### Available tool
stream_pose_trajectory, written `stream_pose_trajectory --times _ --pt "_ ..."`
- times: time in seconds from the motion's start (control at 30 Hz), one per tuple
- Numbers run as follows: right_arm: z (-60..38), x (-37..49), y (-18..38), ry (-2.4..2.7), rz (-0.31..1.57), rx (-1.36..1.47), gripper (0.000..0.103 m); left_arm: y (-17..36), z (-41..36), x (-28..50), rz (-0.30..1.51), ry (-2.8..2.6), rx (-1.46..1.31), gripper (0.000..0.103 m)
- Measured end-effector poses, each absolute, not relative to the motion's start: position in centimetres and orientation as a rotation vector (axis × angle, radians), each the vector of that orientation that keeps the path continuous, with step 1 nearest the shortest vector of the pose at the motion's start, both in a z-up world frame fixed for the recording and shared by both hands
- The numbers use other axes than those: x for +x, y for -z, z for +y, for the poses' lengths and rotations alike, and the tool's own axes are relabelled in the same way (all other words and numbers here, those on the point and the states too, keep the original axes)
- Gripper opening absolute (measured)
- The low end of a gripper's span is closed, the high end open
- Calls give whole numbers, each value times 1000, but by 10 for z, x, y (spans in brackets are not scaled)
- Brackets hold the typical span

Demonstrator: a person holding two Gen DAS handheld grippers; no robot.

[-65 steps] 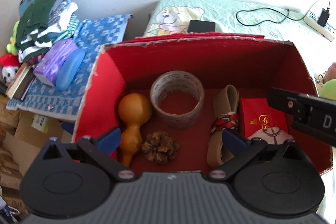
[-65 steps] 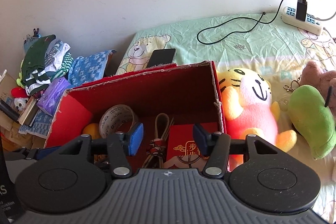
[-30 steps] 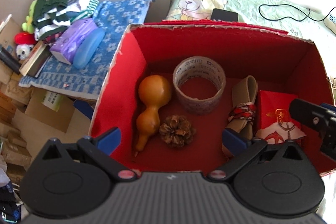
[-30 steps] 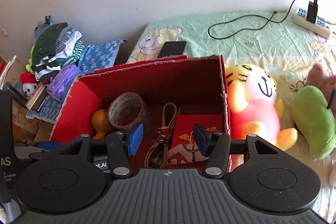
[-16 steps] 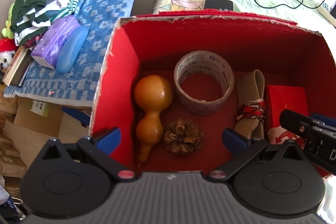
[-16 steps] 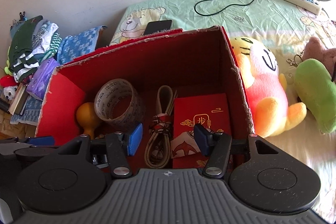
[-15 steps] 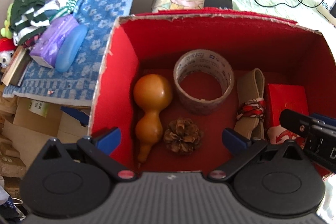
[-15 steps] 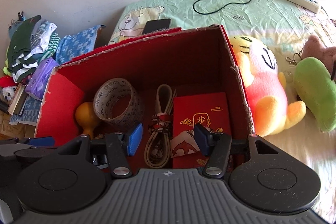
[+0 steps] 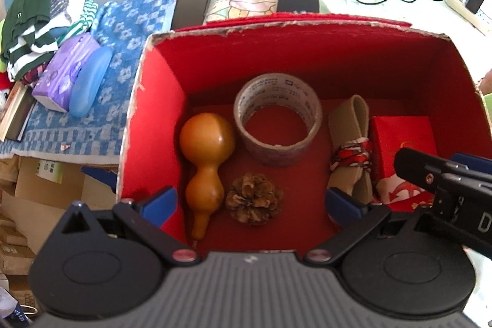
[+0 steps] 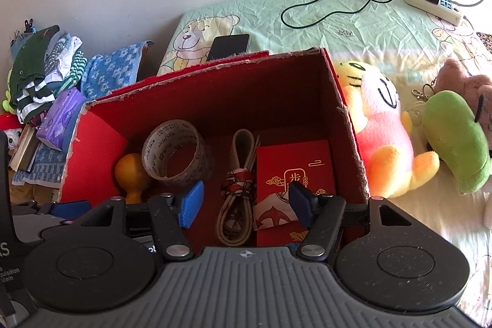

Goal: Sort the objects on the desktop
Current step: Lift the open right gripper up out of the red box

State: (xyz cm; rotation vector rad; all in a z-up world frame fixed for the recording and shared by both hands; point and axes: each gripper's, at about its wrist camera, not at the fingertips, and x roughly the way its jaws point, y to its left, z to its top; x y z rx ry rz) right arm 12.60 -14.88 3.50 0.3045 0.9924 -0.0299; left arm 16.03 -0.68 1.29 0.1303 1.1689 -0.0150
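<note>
Holding position: both grippers are held over the near edge of the red box (image 9: 153, 100), fingers pointed into it.
Left gripper (image 9: 250, 202): its jaws are spread wide and nothing is gripped; the blue pads (image 9: 160, 202) are seen either side of the gourd and pine cone.
Right gripper (image 10: 246, 202): its jaws are parted and empty; the cord bundle is framed between its pads (image 10: 191, 203) from above.
Gourd (image 9: 206, 156): laid along the left wall of the box, bulb end toward the far side.
Pine cone (image 9: 253, 199): set just beside the gourd's narrow end, on the box floor.
Tape roll (image 9: 278, 125): stood on its side toward the back, between gourd and cord.
Cord bundle (image 10: 238, 189): a beige looped strap tied with a red patterned band, laid lengthwise right of the tape.
Red packet (image 10: 295, 180): laid flat against the right wall, touching the cord.
Outside the box: plush toys (image 10: 381, 143) are seen on the bedsheet (image 10: 353, 29) to the right; a phone (image 10: 229, 46) lies behind the box.
</note>
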Motion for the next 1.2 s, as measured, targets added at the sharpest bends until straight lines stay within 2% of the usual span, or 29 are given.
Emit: stream_pose_trajectory --times 0.67,1.2 --pt "-150 69 -67 -45 873 315 65 -56 -12 98 1061 -73 121 103" --pt "-154 35 -48 -90 934 313 66 -31 -17 61 1139 -112 98 103"
